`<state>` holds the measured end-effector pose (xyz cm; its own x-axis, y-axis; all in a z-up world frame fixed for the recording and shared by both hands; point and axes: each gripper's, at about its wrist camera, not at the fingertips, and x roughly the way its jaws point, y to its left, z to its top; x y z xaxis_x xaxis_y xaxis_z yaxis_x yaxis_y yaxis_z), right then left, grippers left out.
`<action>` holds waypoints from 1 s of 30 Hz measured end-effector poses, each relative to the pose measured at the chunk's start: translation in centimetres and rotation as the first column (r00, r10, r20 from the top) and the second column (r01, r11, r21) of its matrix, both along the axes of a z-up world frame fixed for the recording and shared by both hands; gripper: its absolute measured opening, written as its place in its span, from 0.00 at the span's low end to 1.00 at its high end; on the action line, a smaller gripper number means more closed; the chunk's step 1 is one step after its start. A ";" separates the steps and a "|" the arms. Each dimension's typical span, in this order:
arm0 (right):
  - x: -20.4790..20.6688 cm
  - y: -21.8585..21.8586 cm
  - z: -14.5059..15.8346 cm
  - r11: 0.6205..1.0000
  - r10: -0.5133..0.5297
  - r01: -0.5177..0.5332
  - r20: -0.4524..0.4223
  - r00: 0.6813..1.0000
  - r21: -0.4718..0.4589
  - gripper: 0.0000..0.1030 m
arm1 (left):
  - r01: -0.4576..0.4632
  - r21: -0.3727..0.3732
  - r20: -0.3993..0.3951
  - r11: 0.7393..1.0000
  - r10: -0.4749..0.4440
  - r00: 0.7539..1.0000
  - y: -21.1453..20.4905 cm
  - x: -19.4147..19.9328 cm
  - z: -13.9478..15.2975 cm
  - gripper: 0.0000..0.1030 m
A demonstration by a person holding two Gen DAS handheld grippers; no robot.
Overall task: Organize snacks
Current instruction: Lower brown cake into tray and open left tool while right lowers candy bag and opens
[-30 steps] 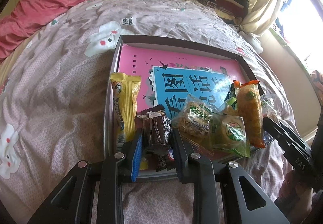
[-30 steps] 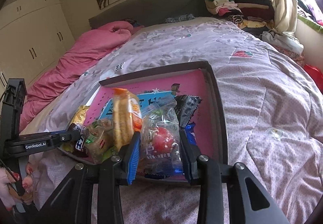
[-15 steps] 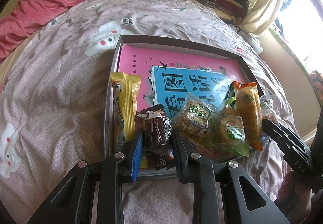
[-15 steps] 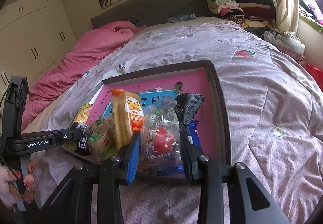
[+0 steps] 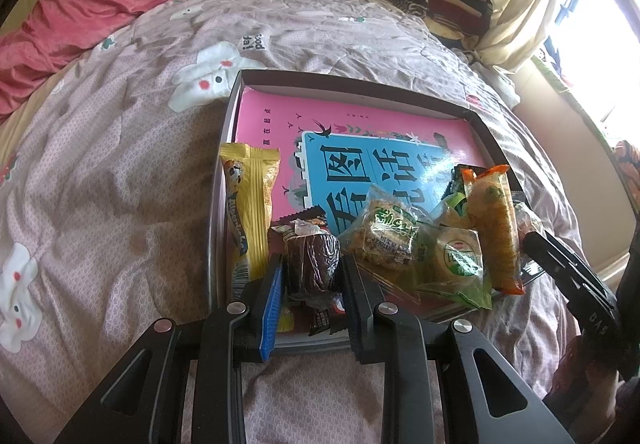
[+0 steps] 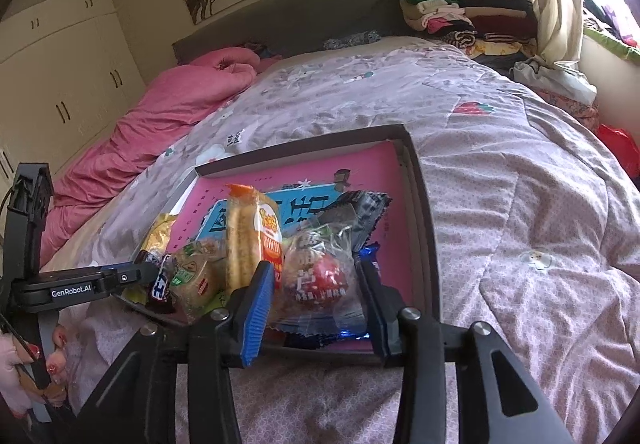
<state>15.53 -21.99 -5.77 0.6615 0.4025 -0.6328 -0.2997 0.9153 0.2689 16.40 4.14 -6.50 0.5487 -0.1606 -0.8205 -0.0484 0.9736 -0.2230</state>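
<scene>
A dark tray point(image 5: 224, 147) with a pink and blue book point(image 5: 360, 147) lies on the bed and holds several snacks. My left gripper point(image 5: 310, 276) is shut on a dark brown cake in clear wrap point(image 5: 310, 264) at the tray's near edge. A yellow snack bar point(image 5: 248, 203) lies to its left, green packs point(image 5: 416, 244) and an orange pack point(image 5: 492, 228) to its right. My right gripper point(image 6: 316, 288) is shut on a clear pack with a red fruit print point(image 6: 320, 280), beside the orange pack point(image 6: 252, 236). The tray point(image 6: 424, 211) also shows there.
A pink duvet point(image 5: 100, 7) is bunched at the head of the bed. Folded clothes point(image 6: 460, 11) are stacked by the curtain. White wardrobes point(image 6: 60, 75) stand at the left. The patterned bedspread point(image 6: 520, 203) surrounds the tray.
The right gripper has risen slightly with its pack, and the orange pack has tilted more upright. The left gripper has stayed put on the brown cake.
</scene>
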 end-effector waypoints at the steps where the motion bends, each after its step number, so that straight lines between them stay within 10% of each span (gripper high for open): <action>1: 0.0 -0.1 0.0 1.000 -0.003 0.003 0.000 1.000 0.003 0.43 | 0.000 0.000 0.000 1.000 0.000 1.000 0.0 0.0 0.0 0.27; 30: -0.3 -0.9 0.2 0.998 -0.056 0.057 0.007 0.998 -0.026 0.52 | -0.001 -0.005 0.016 1.000 0.001 1.000 0.0 -0.9 1.2 0.46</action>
<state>15.22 -22.87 -5.57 0.6868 0.3479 -0.6381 -0.2490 0.9375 0.2432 15.48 4.10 -5.31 0.5615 -0.1648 -0.8109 -0.0455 0.9723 -0.2291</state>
